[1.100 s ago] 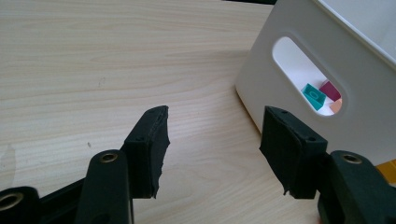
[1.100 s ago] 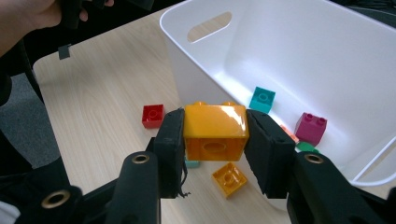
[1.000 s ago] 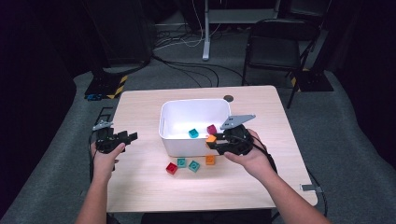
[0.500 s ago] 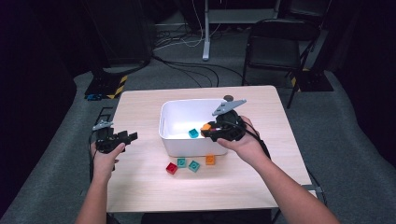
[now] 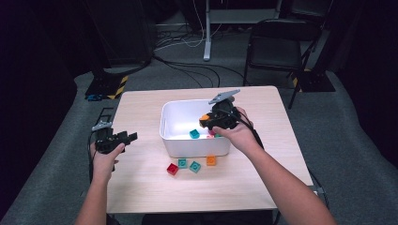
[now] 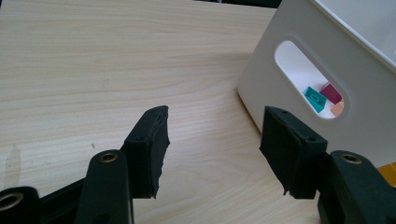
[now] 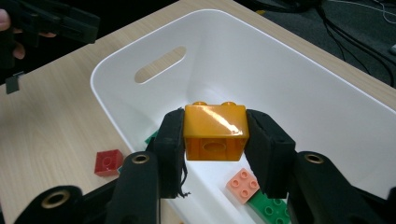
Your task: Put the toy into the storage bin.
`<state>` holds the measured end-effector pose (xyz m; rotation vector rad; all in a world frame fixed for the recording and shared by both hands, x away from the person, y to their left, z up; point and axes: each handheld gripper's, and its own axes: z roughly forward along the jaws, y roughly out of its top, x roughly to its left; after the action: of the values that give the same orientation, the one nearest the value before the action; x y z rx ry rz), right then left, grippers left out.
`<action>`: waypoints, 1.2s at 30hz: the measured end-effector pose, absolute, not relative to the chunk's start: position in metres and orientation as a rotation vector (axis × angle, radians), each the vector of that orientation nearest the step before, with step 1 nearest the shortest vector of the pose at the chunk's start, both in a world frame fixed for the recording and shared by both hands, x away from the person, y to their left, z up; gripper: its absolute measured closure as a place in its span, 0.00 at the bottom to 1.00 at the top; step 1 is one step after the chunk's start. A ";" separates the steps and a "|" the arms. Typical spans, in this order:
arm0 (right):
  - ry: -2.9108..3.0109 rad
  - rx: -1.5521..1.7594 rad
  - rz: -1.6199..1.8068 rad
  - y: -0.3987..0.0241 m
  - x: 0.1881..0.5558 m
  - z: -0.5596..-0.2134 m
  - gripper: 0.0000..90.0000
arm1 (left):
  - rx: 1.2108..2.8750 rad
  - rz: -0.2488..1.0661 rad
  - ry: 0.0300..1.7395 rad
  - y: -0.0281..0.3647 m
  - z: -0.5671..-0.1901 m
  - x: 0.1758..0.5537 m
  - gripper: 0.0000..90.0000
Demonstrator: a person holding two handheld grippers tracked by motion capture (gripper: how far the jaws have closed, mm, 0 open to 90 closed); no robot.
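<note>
On the left side of the table, your left claw rested low, near the white tub but not touching it. Its jaws stood spread apart with nothing between them, just bare wood. Through the tub's handle hole you could see a teal block and a dark red block lying inside.

Next came the loose blocks in front of the tub: a red block, two teal blocks, and a small orange block, all lying on the table just beside the tub's near wall.

Over the tub, your right claw was pinching an orange block. The two pads pressed on its two flat sides, and the bumps on top pointed away from you. The block hung in the air above the inside of the tub, not yet down. Under it lay a pink block and a green block.

That orange block looked like hard, shiny plastic, so it was likely light and stiff and would not squash. It could be a bit slippery, though. The flat sides were the best place to hold it, right in the middle, just as you did. It would probably not break if it fell in, but it might bounce.
</note>
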<state>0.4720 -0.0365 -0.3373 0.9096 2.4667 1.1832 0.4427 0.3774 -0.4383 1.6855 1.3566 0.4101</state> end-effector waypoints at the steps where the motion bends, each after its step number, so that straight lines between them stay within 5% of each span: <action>1: 2.462 0.912 1.180 -0.036 0.476 -0.339 0.65 | 1.685 0.410 1.357 0.377 -0.438 0.443 0.46; 36: 2.470 1.054 1.058 -0.005 0.536 -0.370 0.63 | 1.686 0.402 1.358 0.379 -0.440 0.444 0.46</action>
<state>0.5358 -0.0048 -0.3699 1.0539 2.4705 1.0583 0.4439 0.3787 -0.4397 1.6856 1.3582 0.4018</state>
